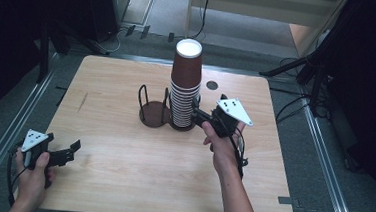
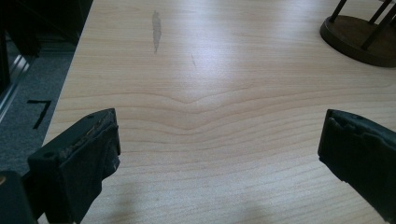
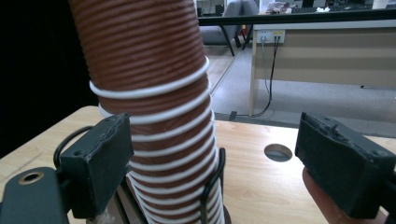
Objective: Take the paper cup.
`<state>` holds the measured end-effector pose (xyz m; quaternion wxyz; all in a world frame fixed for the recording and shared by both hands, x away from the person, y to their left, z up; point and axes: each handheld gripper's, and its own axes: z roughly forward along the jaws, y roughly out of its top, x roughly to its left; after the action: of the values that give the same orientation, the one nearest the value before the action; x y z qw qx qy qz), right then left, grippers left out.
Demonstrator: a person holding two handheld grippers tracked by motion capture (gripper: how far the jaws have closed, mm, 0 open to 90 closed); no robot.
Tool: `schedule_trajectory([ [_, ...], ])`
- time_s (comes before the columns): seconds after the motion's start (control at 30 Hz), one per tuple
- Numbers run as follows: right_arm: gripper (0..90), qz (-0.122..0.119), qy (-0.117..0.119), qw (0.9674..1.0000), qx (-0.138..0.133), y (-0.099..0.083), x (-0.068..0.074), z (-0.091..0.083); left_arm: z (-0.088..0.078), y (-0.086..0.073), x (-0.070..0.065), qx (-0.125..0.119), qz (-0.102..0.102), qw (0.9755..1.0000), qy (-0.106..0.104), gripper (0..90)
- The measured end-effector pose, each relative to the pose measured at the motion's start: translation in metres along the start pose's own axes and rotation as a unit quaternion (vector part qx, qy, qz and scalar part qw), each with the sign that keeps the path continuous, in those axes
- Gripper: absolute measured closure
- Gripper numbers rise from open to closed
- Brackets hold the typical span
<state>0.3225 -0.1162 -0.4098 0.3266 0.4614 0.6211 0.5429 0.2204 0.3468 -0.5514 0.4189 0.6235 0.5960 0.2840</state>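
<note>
A tall stack of upside-down brown paper cups (image 1: pixel 185 83) with white rims stands in the right half of a dark wire cup holder (image 1: pixel 154 114) at mid-table. The holder's left base is empty. My right gripper (image 1: pixel 208 105) is open just right of the stack's lower part. In the right gripper view the stack (image 3: pixel 149 88) rises in front of the left pad (image 3: pixel 100 163), and the gripper (image 3: pixel 215 163) stands wide open around its right side. My left gripper (image 1: pixel 74 149) rests open near the table's front left corner. Its own view shows the gripper (image 2: pixel 219 154) above bare wood.
The light wooden table (image 1: pixel 122 151) has a round cable hole (image 1: pixel 211 85) behind the stack and a grey smear (image 2: pixel 156 29) at the left. A thin wire post (image 3: pixel 212 186) of the holder runs beside the stack. Dark stands and cables flank the table.
</note>
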Motion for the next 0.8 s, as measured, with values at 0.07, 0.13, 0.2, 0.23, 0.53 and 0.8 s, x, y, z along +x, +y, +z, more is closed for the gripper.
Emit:
schedule_trajectory([
  [0.07,11.3,0.0,0.001,1.0,0.0,0.002,0.002,0.001,0.0,0.0,0.0,0.0,0.0,1.0,0.0,0.0],
  [0.13,11.3,-0.002,0.002,1.0,-0.002,0.005,0.005,0.003,0.0,0.0,0.0,-0.001,0.0,1.0,-0.001,0.0],
  [0.2,11.2,-0.004,0.002,1.0,-0.004,0.007,0.009,0.005,0.0,0.0,0.0,0.0,0.001,1.0,-0.001,0.0],
  [0.23,11.2,-0.005,0.003,1.0,-0.005,0.008,0.01,0.006,0.0,0.0,0.0,0.0,0.002,1.0,-0.001,0.0],
  [0.53,10.1,-0.001,0.012,0.9999,-0.006,0.017,0.018,0.015,0.0,0.0,0.0,-0.001,0.001,1.0,-0.001,0.0],
  [0.8,7.6,0.001,0.018,0.9998,-0.004,0.024,0.025,0.024,0.0,0.0,0.0,0.001,0.002,1.0,-0.003,0.0],
])
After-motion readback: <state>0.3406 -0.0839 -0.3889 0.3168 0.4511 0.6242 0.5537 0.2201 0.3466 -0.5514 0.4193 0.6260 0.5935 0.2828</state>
